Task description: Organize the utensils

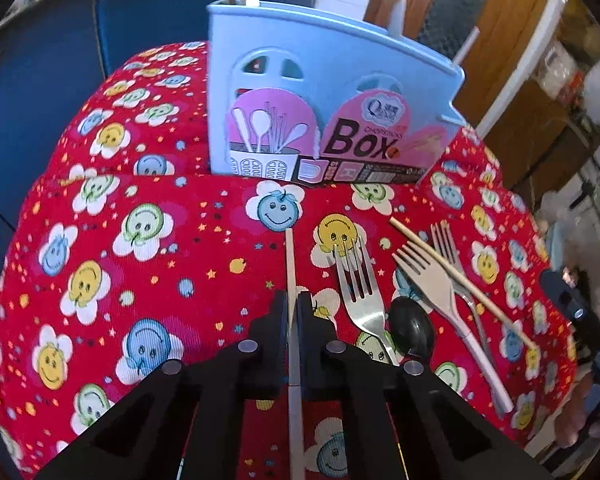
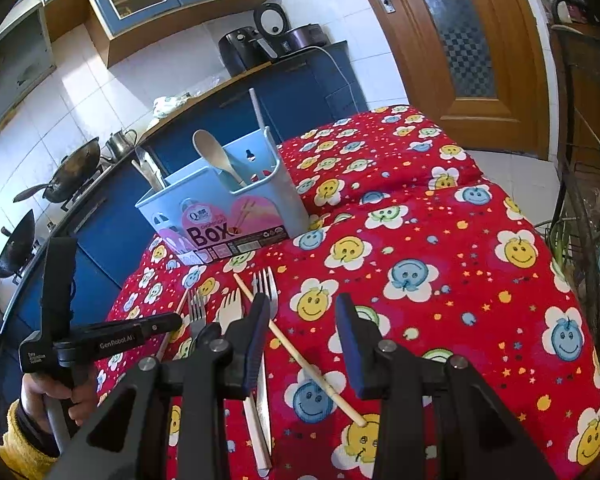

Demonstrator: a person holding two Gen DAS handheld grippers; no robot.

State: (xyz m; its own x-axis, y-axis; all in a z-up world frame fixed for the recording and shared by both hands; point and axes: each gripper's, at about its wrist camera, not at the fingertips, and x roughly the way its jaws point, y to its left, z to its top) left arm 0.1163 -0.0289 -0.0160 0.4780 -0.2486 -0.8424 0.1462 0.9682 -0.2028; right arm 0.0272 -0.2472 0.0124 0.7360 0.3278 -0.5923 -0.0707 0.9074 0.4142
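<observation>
My left gripper [image 1: 291, 304] is shut on a wooden chopstick [image 1: 289, 256] that points toward the blue utensil box [image 1: 332, 76]. To its right on the red cloth lie a metal fork [image 1: 358, 284], a black spoon [image 1: 412, 326], a cream fork [image 1: 440, 284], another metal fork [image 1: 446, 240] and a second chopstick [image 1: 460, 278]. My right gripper [image 2: 302, 312] is open above that second chopstick [image 2: 300, 348] and the forks [image 2: 266, 284]. The box [image 2: 220, 208] holds a wooden spoon [image 2: 214, 152] and other utensils. The left gripper [image 2: 168, 322] shows at the left.
The table [image 2: 460, 240] carries a red smiley-flower cloth and ends at the left near blue cabinets [image 2: 100, 236]. Woks [image 2: 72, 172] sit on the stove behind. A wooden door [image 2: 452, 40] is at the back right, and a wire rack [image 2: 580, 200] stands at the right.
</observation>
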